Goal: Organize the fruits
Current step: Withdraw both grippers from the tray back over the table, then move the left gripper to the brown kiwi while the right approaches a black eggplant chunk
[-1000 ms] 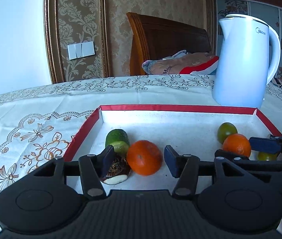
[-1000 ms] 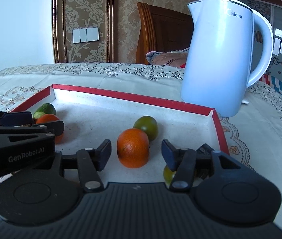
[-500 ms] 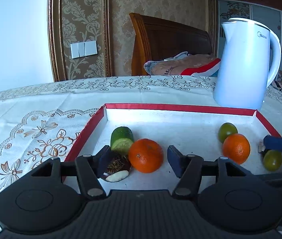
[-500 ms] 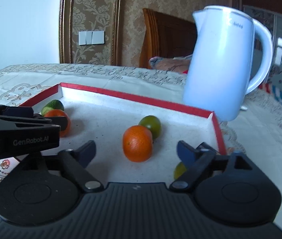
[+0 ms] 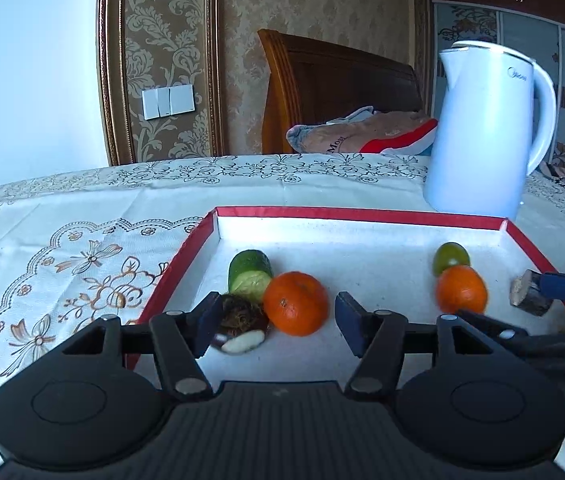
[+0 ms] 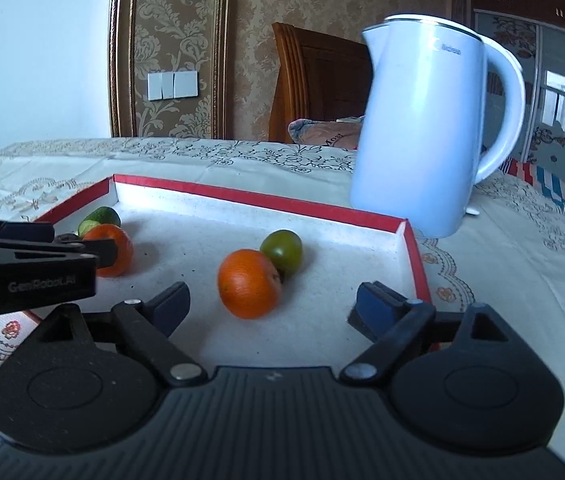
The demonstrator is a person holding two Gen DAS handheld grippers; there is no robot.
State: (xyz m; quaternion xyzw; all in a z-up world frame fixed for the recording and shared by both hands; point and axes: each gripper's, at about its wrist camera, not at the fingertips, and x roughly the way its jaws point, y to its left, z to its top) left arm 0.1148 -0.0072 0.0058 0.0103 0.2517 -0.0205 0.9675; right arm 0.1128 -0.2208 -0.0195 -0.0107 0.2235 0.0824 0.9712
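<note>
Orange (image 6: 249,283) sits between released right fingers (image 6: 378,305); centre, then clench gently; left fingers (image 5: 208,322) released too.

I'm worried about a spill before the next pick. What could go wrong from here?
1. The right gripper has just been opening its fingers; the orange in their gap is unheld and sits against the green fruit, so closing could send that one rolling.
2. The kettle stands close behind the far rim of the tray; a wide swing might hit it.
</note>
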